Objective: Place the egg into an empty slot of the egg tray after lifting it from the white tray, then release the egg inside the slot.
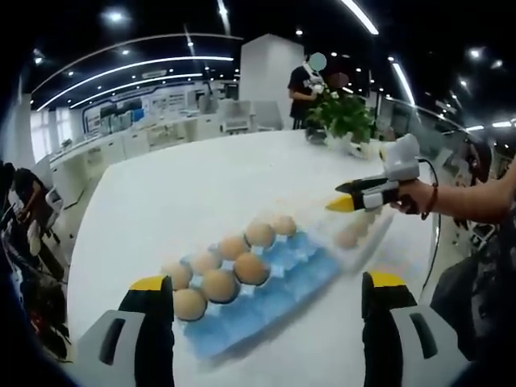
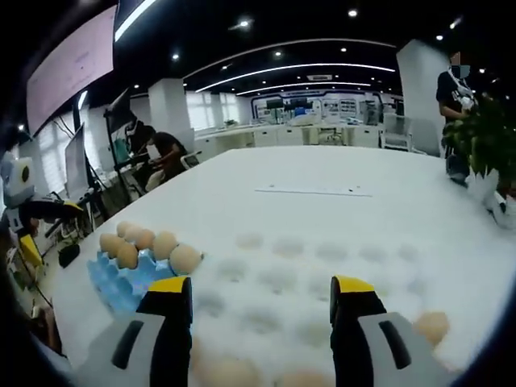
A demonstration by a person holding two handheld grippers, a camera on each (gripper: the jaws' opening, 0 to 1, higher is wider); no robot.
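we hold our right gripper (image 2: 260, 310) with jaws apart and bare over the white tray (image 2: 339, 266), where an egg (image 2: 432, 326) lies, perhaps several, while our left gripper (image 1: 268, 318), jaws likewise apart and holding nothing, hangs above the blue egg tray (image 1: 266, 290) beside it.

Blue egg tray (image 1: 274, 286), part-filled, beside white tray (image 1: 367, 234)
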